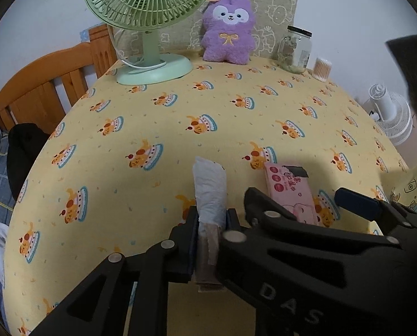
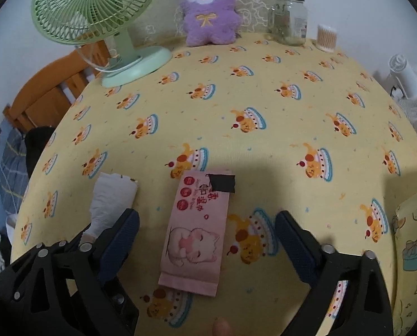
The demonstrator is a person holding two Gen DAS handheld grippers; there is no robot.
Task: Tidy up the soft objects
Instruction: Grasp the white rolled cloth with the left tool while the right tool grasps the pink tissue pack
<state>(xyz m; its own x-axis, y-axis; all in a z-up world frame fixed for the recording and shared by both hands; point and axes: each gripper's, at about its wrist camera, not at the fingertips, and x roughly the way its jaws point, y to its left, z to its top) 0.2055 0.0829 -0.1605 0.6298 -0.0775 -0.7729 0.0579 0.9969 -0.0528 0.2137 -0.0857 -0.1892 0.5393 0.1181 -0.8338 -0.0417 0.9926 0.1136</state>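
Tissue pack (image 1: pixel 210 193) is clamped in the left hand-held gripper (image 1: pixel 212 224), raised near the table's (image 1: pixel 180 112) front edge. Pink wipes pack (image 2: pixel 194 232) lies flat beside it, ungrasped; the right hand-held gripper (image 2: pixel 207 235) hovers wide open astride it. Purple plush (image 2: pixel 208 11) sits at the far edge. Sorting appears barely begun.

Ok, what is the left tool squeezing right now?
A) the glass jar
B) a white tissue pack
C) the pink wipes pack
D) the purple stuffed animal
B. The left tool is shut on the white tissue pack, while the pink wipes pack lies flat on the tablecloth between the open fingers of the right tool, and the purple stuffed animal and glass jar sit far back.
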